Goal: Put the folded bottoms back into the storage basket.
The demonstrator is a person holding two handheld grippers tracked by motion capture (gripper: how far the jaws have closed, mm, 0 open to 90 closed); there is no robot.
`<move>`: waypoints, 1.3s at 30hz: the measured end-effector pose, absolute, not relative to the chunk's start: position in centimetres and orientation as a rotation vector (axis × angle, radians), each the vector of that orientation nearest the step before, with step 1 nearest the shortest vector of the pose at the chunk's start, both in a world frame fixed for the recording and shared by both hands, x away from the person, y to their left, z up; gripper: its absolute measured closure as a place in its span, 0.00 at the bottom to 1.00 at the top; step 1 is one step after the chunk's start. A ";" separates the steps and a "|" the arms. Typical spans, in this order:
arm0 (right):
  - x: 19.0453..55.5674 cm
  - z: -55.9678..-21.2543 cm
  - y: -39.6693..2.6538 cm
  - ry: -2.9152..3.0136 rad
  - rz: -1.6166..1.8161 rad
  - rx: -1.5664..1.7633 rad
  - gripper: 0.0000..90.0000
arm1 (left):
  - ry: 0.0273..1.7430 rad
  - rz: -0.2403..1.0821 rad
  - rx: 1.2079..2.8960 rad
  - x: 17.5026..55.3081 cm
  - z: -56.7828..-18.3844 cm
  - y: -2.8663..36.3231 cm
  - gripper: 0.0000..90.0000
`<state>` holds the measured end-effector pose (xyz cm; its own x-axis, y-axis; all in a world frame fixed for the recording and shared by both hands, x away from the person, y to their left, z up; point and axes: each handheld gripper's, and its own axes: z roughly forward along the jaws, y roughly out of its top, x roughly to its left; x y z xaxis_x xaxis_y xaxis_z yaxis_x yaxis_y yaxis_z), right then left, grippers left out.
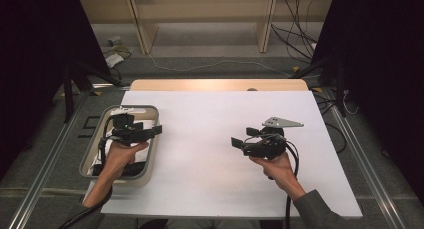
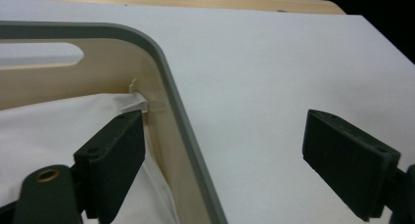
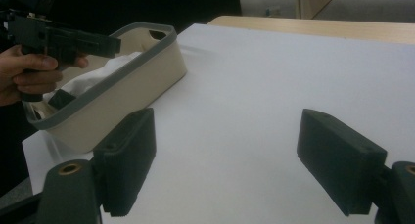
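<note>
A beige bin with a grey rim (image 1: 153,139) stands at the left of the white table (image 1: 210,164). White cloth (image 2: 44,136) lies inside it, along with a dark item (image 3: 61,98) I cannot identify. My left gripper (image 1: 142,127) hovers over the bin, open. In the left gripper view, the left gripper (image 2: 222,126) straddles the bin's rim (image 2: 171,92), one jaw over the cloth and the other over the table. My right gripper (image 1: 244,137) is open above the table's middle right, with nothing between its jaws. In the right gripper view, the right gripper (image 3: 225,121) faces the bin (image 3: 122,82).
A wooden strip (image 1: 220,84) borders the table's far edge. Beyond it are floor cables (image 1: 210,65) and wooden furniture legs (image 1: 142,29). Black stands (image 1: 75,74) flank the table on both sides. White tabletop stretches between the bin and the right gripper.
</note>
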<state>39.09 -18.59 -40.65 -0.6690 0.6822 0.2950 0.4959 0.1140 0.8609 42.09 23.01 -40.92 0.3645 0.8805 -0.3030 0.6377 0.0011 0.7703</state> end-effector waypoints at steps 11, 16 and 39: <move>38.2 -40.7 -19.3 2.165 1.611 1.172 0.26 | 1.256 0.331 1.701 40.2 -41.3 21.2 0.18; 37.9 -40.7 -19.6 2.159 1.617 1.163 0.25 | 1.218 0.332 1.716 39.6 -41.5 20.2 0.18; 36.6 -40.8 -20.2 2.146 1.642 1.125 0.22 | 1.048 0.322 1.758 36.3 -41.8 16.3 0.18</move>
<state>36.55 -20.18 -40.79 -0.6848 0.6769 0.2700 0.4377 0.0858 0.8950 36.34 16.31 -41.75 0.5855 0.7717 -0.2485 0.4994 -0.1019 0.8604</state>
